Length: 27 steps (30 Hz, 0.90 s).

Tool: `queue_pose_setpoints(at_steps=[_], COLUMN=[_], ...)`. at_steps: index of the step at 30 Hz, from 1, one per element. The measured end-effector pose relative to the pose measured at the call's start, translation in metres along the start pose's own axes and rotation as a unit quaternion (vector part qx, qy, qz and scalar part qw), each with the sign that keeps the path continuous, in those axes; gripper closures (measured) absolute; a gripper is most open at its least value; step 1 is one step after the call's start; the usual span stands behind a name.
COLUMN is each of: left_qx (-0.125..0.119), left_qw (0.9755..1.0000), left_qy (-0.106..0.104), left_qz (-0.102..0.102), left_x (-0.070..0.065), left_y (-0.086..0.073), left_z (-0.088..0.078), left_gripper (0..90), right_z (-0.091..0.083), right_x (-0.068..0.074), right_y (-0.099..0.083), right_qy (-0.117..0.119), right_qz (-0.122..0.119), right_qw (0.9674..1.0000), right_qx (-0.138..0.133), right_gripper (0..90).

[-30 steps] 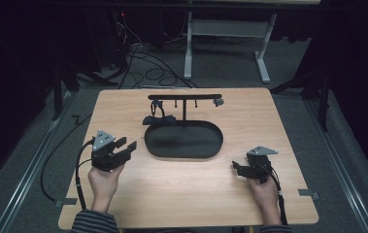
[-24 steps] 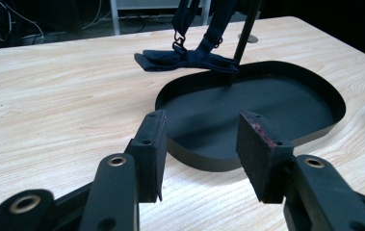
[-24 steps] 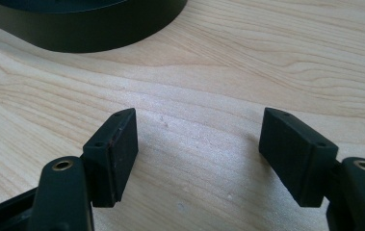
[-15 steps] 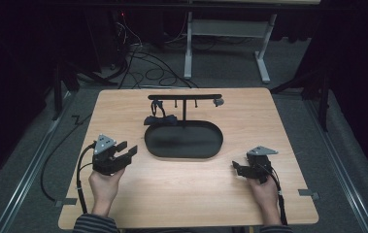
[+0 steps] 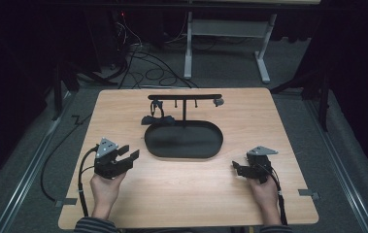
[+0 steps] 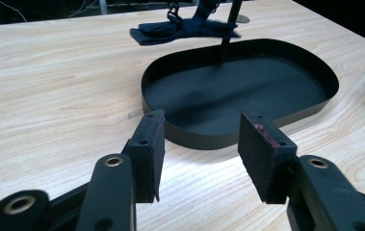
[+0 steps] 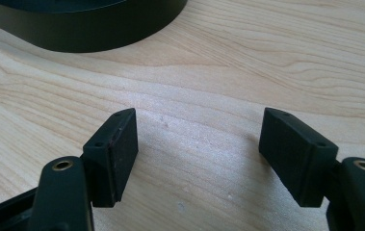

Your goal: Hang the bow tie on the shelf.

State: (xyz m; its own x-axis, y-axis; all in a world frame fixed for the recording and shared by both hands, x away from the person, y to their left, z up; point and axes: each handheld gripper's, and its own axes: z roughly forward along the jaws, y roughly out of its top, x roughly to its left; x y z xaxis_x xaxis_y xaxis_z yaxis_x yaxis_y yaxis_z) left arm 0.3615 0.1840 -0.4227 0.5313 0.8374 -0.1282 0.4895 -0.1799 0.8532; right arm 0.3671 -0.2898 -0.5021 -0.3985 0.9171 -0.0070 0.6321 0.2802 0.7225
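A black oval tray (image 5: 162,145) lies at the table's middle, and a black T-shaped stand (image 5: 185,97) with small hooks rises from its far side. A dark strap-like thing (image 5: 156,118) hangs from a left hook and rests on the wood behind the tray (image 6: 286,113). My left gripper (image 5: 129,151) sits left of the tray, pointing at it, open with nothing between its fingers (image 6: 202,139). My right gripper (image 5: 236,168) rests on the wood right of the tray, open and empty (image 7: 197,130). The tray's wall (image 7: 98,33) is just beyond it.
A small grey piece (image 5: 218,102) sits at the bar's right end. Bare wooden tabletop (image 5: 191,194) spreads between my hands and along the near edge. Past the far edge are cables and a white frame (image 5: 189,43) on dark floor.
My left gripper has slid slightly back toward the near edge. The right gripper has stayed put.
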Motion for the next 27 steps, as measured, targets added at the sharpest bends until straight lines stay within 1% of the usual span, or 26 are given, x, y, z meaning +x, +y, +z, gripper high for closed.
queue_pose_setpoints(at_steps=[4, 22, 27], left_qx=[0.007, 0.026, 0.035], left_qw=[1.0000, 0.9996, 0.9993], left_qy=[-0.004, -0.011, -0.012], left_qz=[0.003, -0.008, -0.008], left_x=[-0.001, -0.003, -0.004], left_y=[-0.004, -0.018, -0.021], left_z=[0.002, 0.013, 0.017], left_gripper=[52.5, 51.8, 51.7], right_z=[0.000, 0.000, 0.000], right_x=[0.000, 0.000, 0.000], right_y=[0.000, 0.000, 0.000], right_qy=[-0.001, 0.000, 0.001], right_qz=[0.001, 0.000, 0.002], right_qw=[1.0000, 1.0000, 1.0000], right_qx=[0.001, 0.000, 0.000], right_gripper=[31.3, 31.3, 31.3])
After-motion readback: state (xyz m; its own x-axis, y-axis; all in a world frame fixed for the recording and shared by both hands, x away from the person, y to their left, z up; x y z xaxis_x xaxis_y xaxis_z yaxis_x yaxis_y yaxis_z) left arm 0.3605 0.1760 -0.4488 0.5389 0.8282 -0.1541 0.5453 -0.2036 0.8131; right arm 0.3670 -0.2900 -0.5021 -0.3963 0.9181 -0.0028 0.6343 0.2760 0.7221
